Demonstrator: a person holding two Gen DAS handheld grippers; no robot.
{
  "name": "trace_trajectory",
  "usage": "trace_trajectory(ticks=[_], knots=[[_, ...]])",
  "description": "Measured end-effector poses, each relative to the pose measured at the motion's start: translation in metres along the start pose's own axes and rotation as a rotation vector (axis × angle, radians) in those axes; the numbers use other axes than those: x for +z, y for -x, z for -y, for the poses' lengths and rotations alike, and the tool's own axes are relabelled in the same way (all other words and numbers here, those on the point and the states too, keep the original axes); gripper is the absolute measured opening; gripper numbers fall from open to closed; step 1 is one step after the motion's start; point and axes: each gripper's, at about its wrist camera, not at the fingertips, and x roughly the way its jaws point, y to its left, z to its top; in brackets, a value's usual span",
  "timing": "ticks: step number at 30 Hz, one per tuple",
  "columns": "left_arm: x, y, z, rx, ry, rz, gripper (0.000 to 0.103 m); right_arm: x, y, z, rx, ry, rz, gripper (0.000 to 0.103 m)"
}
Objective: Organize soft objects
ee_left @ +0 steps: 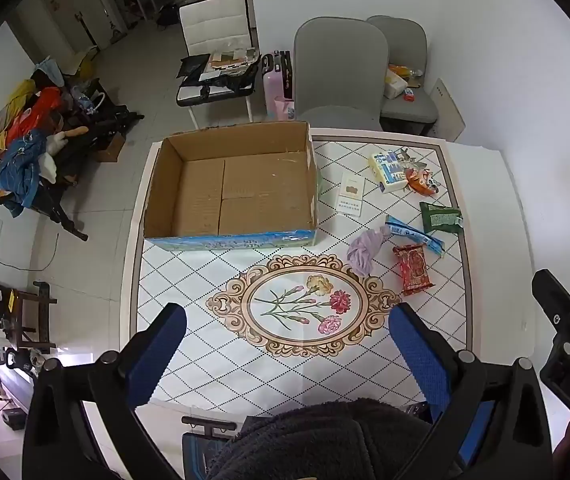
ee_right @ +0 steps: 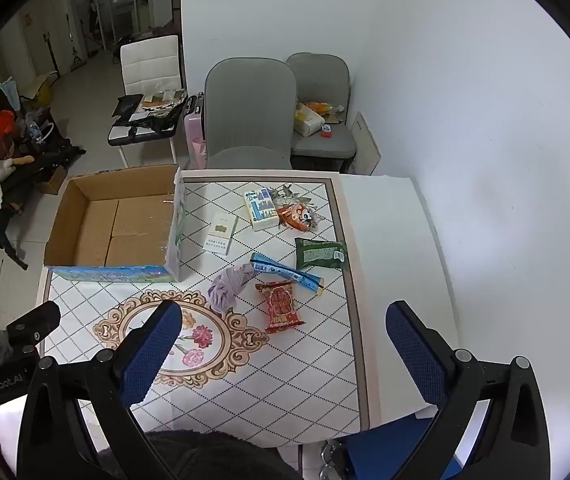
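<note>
Both tools hovered above the table (ee_right: 385,240) — left gripper (ee_left: 287,344) and right gripper (ee_right: 285,344) spread wide, holding nothing. The lilac cloth (ee_right: 229,286) lay beside the open cardboard box (ee_right: 85,196) — among snack packets.

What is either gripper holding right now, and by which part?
Nothing. The left gripper and right gripper are both open above the table, with nothing between their fingers.
</note>
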Motion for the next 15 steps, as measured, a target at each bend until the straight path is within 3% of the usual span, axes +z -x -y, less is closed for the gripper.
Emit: trace_trajectory(ticks=[15], knots=[[0.003, -0.006, -0.001, 0.004, 0.016, 0.011, 0.103, 0.003, -0.009, -0.002, -0.022, 0.006, 0.001, 0.103]])
